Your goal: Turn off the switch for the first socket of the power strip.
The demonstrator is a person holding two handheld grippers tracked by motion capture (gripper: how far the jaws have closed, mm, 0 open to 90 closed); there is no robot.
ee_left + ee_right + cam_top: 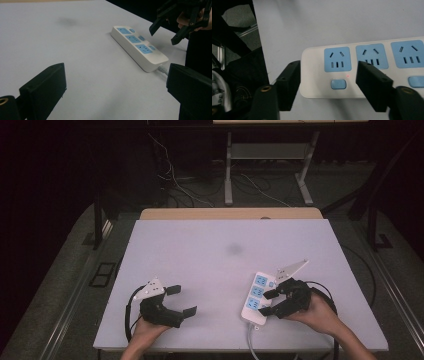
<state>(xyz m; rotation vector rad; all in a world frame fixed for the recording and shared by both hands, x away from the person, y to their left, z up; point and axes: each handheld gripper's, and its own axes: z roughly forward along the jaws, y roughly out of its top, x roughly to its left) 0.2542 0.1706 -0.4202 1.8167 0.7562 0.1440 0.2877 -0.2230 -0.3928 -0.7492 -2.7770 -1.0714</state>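
Observation:
A white power strip [257,297] with blue sockets lies on the white table [215,255] at the front right, its cable running off the near edge. My right gripper [269,302] hovers open just above the strip's cable end. In the right gripper view its jaws stand either side of the end socket [337,59] and a blue switch [338,84], beside a small red light [347,75]. My left gripper [181,300] rests open near the front left, with nothing between its jaws. From the left gripper view the strip [138,46] lies ahead, with the right gripper [163,33] above its far side.
A faint dark smudge [234,249] marks the table's middle. A wooden edge [230,213] runs along the table's far side. Beyond it stand a metal stand's legs [228,175] and loose cables on the floor.

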